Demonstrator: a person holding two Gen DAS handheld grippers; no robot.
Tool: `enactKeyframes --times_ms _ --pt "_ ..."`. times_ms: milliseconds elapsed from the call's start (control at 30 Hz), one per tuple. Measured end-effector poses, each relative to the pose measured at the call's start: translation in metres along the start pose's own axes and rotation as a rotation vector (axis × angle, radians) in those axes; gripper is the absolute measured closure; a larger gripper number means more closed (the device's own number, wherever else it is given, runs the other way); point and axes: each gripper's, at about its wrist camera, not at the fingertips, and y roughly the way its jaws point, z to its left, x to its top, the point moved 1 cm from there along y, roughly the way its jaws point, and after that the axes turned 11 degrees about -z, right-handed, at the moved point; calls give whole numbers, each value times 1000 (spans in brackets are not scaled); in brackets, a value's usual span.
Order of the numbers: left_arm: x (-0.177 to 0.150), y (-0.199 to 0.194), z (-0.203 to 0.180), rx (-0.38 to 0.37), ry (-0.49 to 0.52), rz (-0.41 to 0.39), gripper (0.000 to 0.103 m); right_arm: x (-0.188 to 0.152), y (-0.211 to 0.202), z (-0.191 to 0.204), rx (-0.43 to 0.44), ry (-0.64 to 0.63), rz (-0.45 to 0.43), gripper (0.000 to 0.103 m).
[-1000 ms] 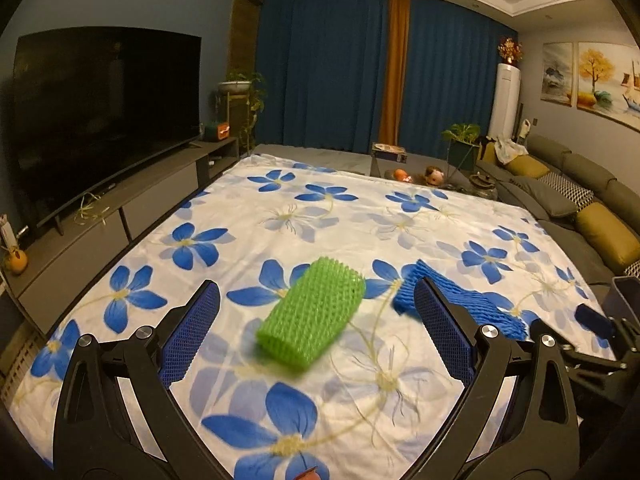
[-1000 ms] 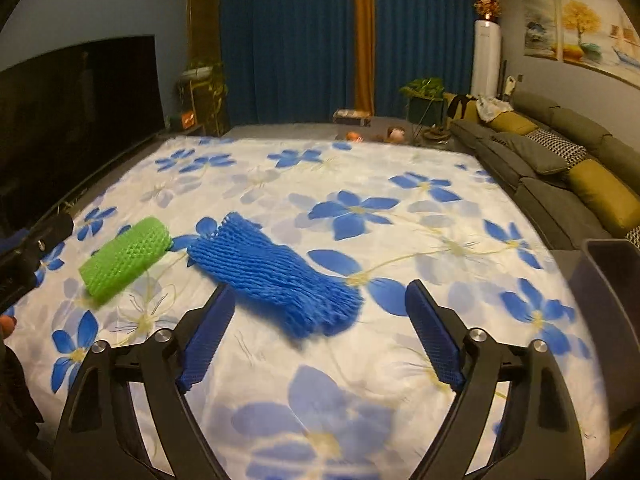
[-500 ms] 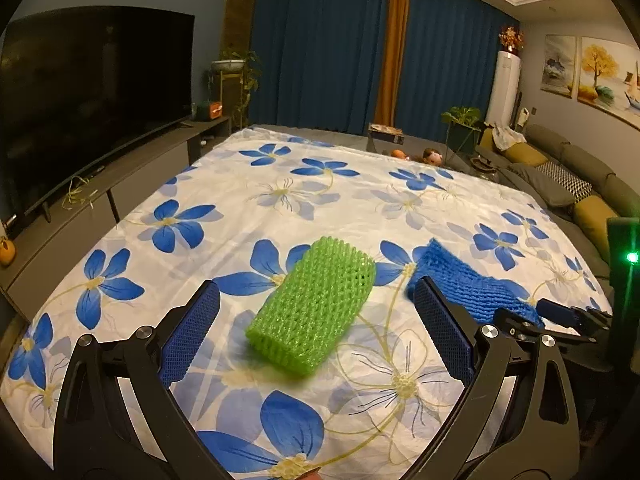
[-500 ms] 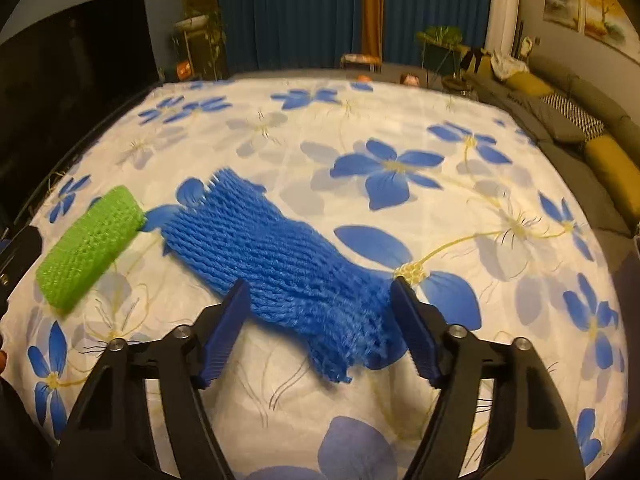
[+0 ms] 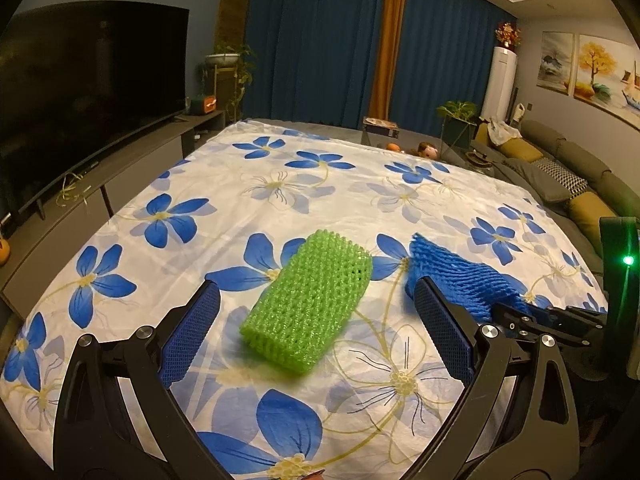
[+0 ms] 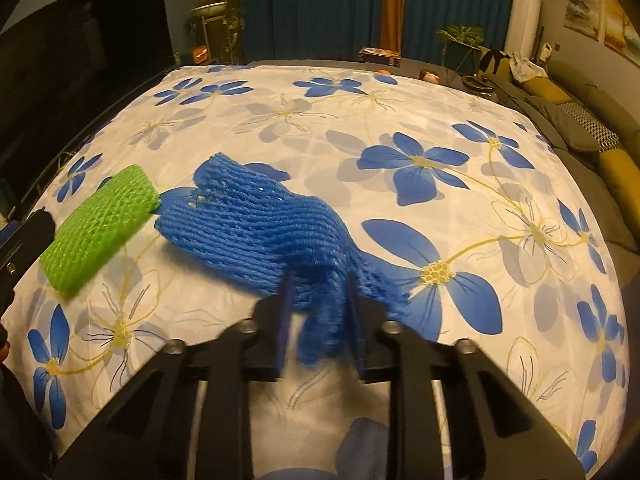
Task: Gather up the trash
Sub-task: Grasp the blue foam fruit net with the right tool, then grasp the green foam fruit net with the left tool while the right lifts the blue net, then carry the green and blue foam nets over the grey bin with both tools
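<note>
A green foam net sleeve (image 5: 308, 306) lies on the flowered cloth (image 5: 280, 200), between the open fingers of my left gripper (image 5: 316, 328), which is empty and close over it. It also shows in the right wrist view (image 6: 100, 222) at the left. A blue foam net sleeve (image 6: 256, 220) lies to its right. My right gripper (image 6: 318, 300) is shut on the near end of the blue sleeve. In the left wrist view the blue sleeve (image 5: 456, 276) shows at the right with the right gripper's body on it.
A TV (image 5: 80, 96) on a low cabinet (image 5: 100, 196) runs along the left. A sofa with cushions (image 5: 580, 184) runs along the right. Dark blue curtains (image 5: 320, 40) and plants stand at the back.
My right gripper has moved forward and closed on the near end of the blue sleeve. My left gripper has come closer to the green sleeve and stays open.
</note>
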Motion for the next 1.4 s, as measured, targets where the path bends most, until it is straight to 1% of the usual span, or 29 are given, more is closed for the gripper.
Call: enactKeyframes --times_ms 33,67,200,367,400,467,533,567,667,733,800,867,933,1033,1133,1233,1400 --pt "0 1 0 -1 -2 3 7 0 0 1 1 -5 -2 90" --pt "0 2 1 -5 -6 6 8 0 -1 2 1 -9 -5 92" --pt "-1 5 4 -19 -22 23 11 1 -9 0 0 11 -43 93" --pt "-3 12 5 -41 -37 65 19 -1 -33 -4 -14 41 -145 94" --pt "-4 15 5 -44 -40 76 21 -1 -39 -4 -26 42 -172 94" --pt "-6 20 7 -52 -54 107 27 -1 -45 -4 -35 42 -199 94" --pt "-8 25 10 -57 -69 130 34 -2 -49 -3 -29 44 -208 94" --pt "-9 26 11 -61 -77 140 36 -3 -51 -2 -27 44 -212 94" --pt "-12 33 13 -72 -91 174 45 -5 -56 0 -20 40 -218 94" --pt "-13 36 13 -72 -93 190 53 -6 -60 2 -15 39 -221 94" --pt "-14 38 13 -78 -99 200 58 -7 -66 2 -12 40 -230 94" --pt "-15 39 12 -92 -101 209 66 -7 -73 1 -10 42 -240 94" --pt "-16 39 12 -98 -100 214 77 -7 -80 2 -11 43 -251 94" --pt "-16 38 13 -114 -109 211 89 -7 -89 1 -11 41 -261 94" --pt "-15 34 11 -119 -104 192 91 -10 -98 -2 -12 46 -269 94" --pt "-14 27 9 -117 -94 167 92 -12 -106 -4 -16 49 -278 94" --pt "-14 9 -3 -117 -34 130 92 -13 -123 -10 -27 50 -298 94"
